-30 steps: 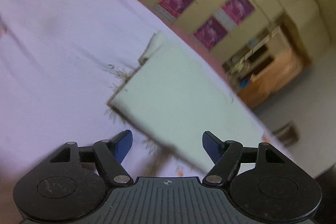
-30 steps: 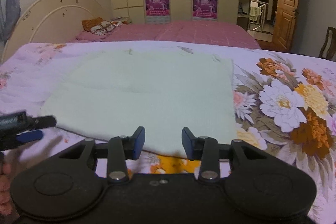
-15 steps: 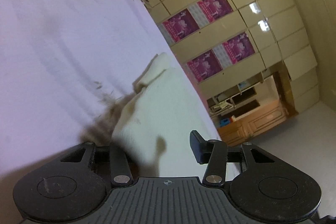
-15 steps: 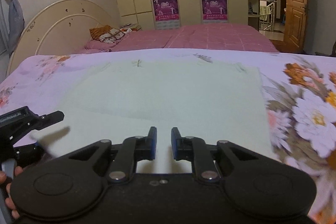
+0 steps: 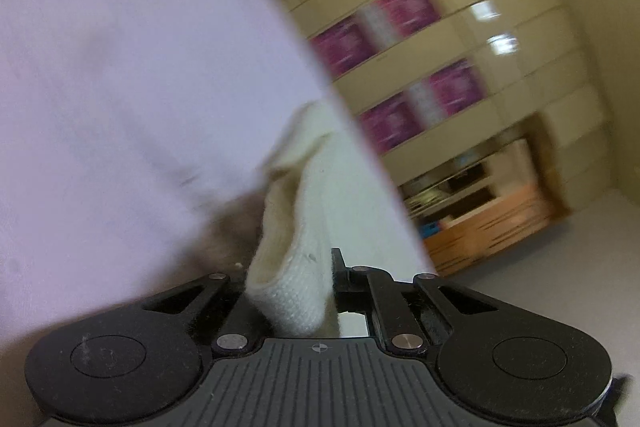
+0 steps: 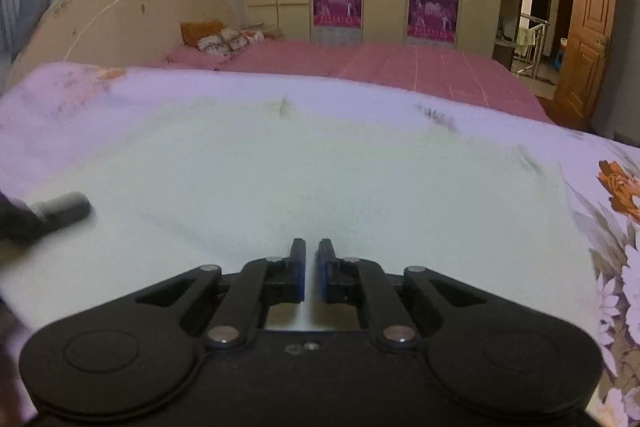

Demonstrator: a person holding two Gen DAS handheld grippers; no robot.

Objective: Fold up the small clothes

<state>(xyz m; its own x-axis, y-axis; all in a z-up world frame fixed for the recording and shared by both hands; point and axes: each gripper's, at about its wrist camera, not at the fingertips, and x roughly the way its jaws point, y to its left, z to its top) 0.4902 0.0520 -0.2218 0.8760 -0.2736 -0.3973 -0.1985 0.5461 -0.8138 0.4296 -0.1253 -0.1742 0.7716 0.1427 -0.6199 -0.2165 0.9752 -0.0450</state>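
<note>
Left gripper (image 5: 292,291) clamped on near corner of cream cloth (image 6: 320,179); right gripper (image 6: 311,267) pinched together at near edge, grip on fabric unclear. Cloth flat on floral bed (image 6: 616,267). Risk: thin right-side bite slipping, lopsided fold.

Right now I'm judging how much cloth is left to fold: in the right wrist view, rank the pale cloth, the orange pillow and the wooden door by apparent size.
1. Pale cloth, by far.
2. Wooden door.
3. Orange pillow.
The cloth's nearness exaggerates its size.
</note>
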